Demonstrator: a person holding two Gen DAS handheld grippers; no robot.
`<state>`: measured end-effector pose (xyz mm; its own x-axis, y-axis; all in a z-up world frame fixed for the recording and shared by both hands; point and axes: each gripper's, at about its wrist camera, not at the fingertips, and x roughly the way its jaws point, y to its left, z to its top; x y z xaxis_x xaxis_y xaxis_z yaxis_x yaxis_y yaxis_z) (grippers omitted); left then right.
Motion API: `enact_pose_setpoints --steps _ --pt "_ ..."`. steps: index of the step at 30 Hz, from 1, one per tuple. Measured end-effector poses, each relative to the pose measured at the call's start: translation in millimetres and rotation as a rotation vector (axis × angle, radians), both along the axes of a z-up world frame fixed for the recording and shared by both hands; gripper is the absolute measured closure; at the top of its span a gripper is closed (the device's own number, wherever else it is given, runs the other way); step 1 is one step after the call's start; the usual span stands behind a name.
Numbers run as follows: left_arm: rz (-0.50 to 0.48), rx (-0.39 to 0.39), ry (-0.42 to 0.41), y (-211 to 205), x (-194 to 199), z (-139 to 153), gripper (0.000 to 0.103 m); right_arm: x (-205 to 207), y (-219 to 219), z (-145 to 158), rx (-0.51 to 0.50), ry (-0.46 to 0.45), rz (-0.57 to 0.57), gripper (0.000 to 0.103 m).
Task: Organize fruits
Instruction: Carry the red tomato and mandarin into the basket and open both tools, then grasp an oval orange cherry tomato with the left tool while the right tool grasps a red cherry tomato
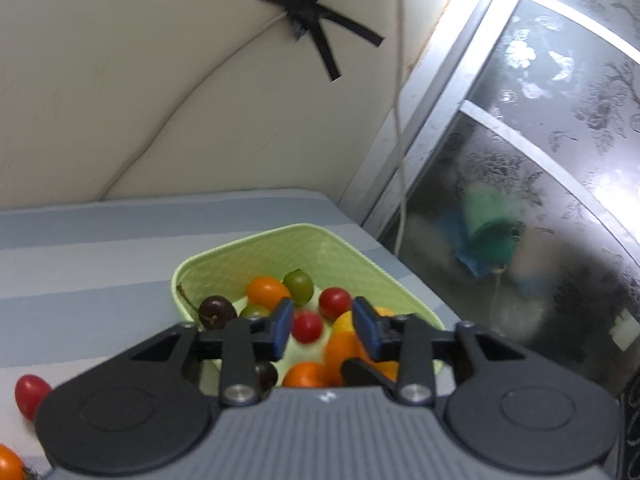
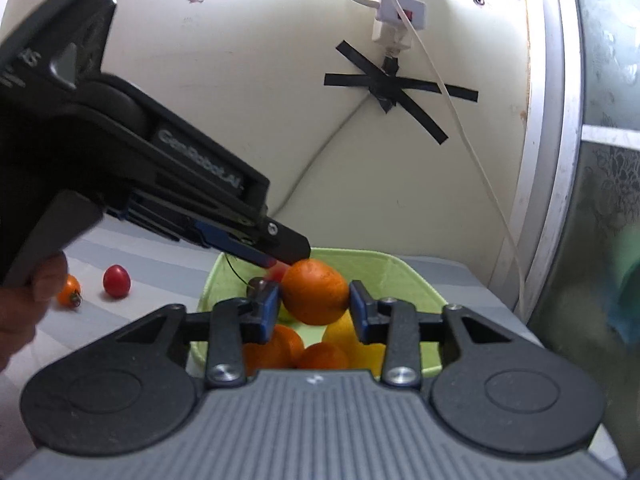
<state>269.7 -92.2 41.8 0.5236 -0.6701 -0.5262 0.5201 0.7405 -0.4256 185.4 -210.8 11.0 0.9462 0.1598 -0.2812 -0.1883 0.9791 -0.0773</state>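
A light green basket [image 1: 320,240] [image 2: 400,268] on the striped table holds several small fruits: red, orange and green tomatoes, a dark cherry [image 1: 216,311], oranges. My left gripper [image 1: 323,330] is open and empty above the basket; a red tomato [image 1: 306,327] lies in the basket below its gap. It also shows in the right wrist view [image 2: 276,254] over the basket's far left. My right gripper [image 2: 314,306] is shut on an orange mandarin [image 2: 316,291] and holds it above the basket.
On the table left of the basket lie a red tomato [image 1: 30,394] [image 2: 116,280] and an orange tomato [image 1: 10,462] [image 2: 69,290]. A cream wall with black tape and a power strip [image 2: 394,12] stands behind. A patterned glass door [image 1: 540,200] is on the right.
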Motion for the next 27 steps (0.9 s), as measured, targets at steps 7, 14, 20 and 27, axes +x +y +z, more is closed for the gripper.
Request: enact_pose_setpoints --steps 7,14,20,27 --pt "0.041 -0.074 -0.024 32 -21 22 0.063 -11 -8 10 0.049 -0.062 -0.03 0.05" --pt "0.232 -0.044 -0.185 130 -98 48 0.056 -53 -4 28 0.138 -0.104 0.08 0.055" --pt "0.352 0.207 -0.194 162 -137 9 0.056 -51 31 12 0.22 0.131 0.304 0.06" --pt "0.263 0.301 -0.217 151 -125 -17 0.048 -5 70 5 0.264 0.282 0.301 0.061"
